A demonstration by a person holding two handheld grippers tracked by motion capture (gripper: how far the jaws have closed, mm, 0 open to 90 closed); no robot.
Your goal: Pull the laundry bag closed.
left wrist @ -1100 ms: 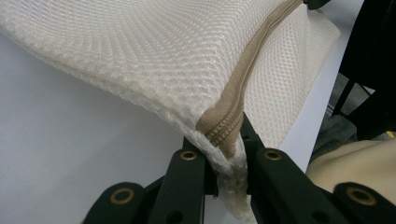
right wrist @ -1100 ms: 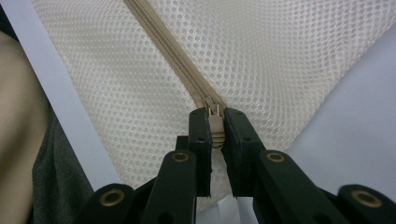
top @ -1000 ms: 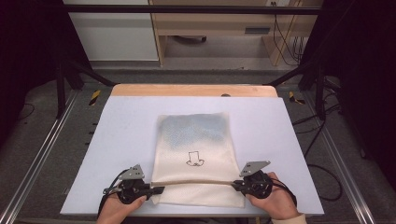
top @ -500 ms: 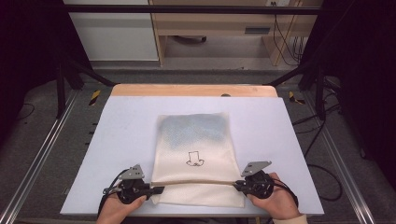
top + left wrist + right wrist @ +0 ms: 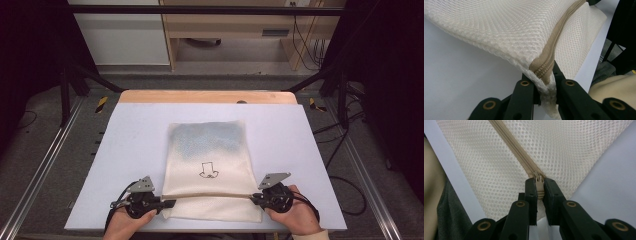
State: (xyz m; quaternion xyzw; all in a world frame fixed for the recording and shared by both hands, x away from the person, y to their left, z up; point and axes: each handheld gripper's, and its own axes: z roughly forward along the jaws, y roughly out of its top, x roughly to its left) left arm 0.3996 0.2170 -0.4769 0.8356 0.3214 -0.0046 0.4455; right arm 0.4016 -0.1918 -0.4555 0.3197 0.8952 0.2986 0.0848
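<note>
Running left-right between both claws, mesh bag's [image 5: 210, 165] zipper [image 5: 210, 196].

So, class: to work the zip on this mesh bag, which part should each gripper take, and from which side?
Take the zipper pull with the right gripper, coming in from the bag's right edge along the zipper line; the small tab fits between its jaws. The left gripper pinches the zipper's end at the left edge of the mesh bag, which probably braces the soft mesh.
</note>
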